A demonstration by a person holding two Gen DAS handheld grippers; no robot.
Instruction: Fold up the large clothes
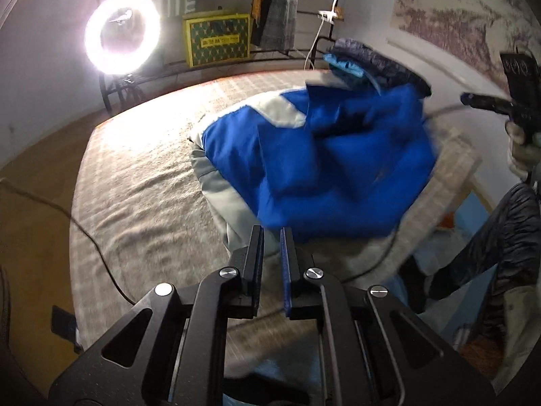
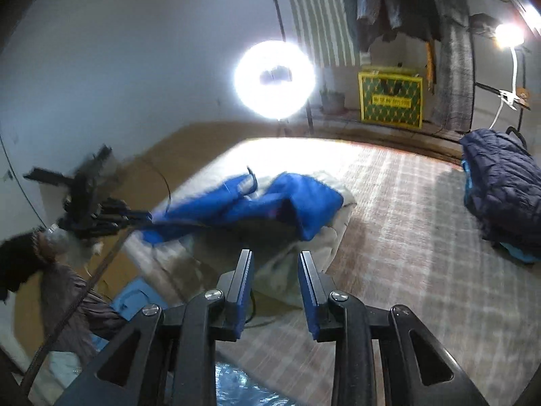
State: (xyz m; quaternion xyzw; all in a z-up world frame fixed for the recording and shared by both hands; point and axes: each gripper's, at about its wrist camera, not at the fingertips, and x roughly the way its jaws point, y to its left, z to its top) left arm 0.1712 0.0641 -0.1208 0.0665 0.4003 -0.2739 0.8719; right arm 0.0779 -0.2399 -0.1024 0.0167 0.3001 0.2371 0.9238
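The left gripper (image 1: 272, 233) hovers with its fingers nearly closed on nothing, tips just at the near edge of the blue-and-grey jacket (image 1: 314, 155) lying bunched on the plaid blanket (image 1: 142, 182). Right of it, the right gripper (image 2: 276, 257) is spread wide and empty above the jacket's grey part (motion-blurred).

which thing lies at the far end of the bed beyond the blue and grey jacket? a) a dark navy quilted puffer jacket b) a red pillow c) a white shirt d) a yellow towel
a: a dark navy quilted puffer jacket lies bundled on the checked bed cover, beyond the blue and grey jacket.
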